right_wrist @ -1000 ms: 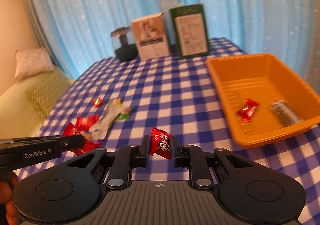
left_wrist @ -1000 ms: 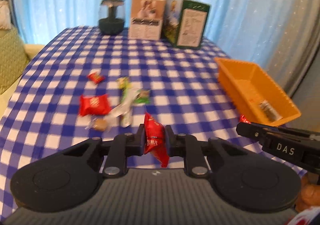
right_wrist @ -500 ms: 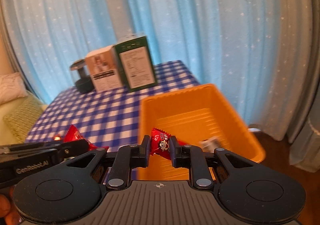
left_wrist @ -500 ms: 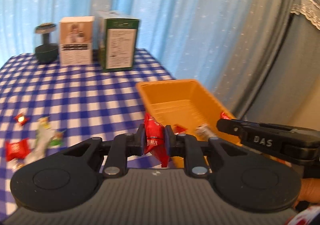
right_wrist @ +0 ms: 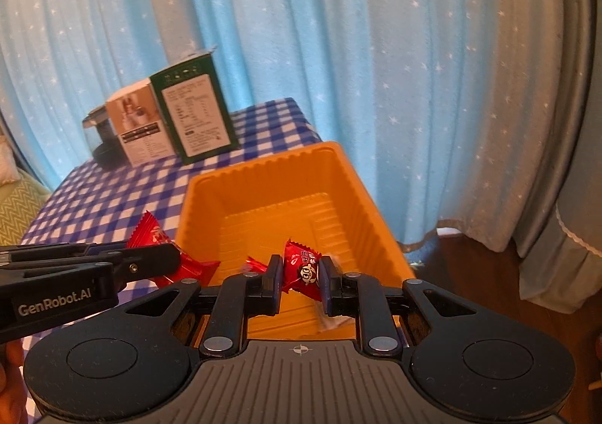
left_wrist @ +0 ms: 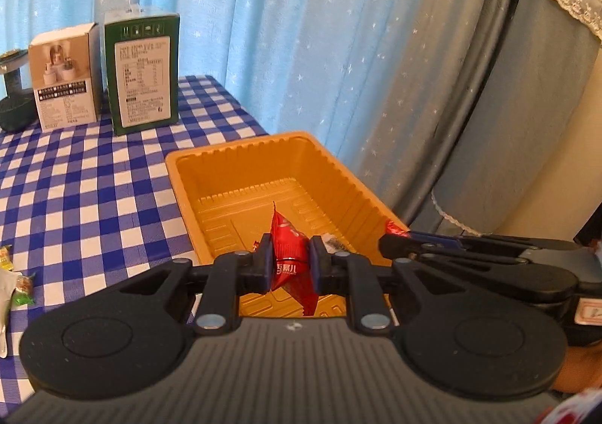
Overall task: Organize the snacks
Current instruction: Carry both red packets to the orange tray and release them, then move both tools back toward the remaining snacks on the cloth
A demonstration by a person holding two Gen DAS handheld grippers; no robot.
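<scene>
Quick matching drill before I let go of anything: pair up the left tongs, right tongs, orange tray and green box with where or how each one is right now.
Things:
1. left tongs
2. right tongs
3. orange tray
4. green box

States:
A. upright at the back of the checked table
B. shut on a red packet with a round cartoon face
C. below both tongs, a few snacks inside
D. shut on a red packet with white lettering

Pairs: 1-D, 2-B, 3-C, 4-A
</scene>
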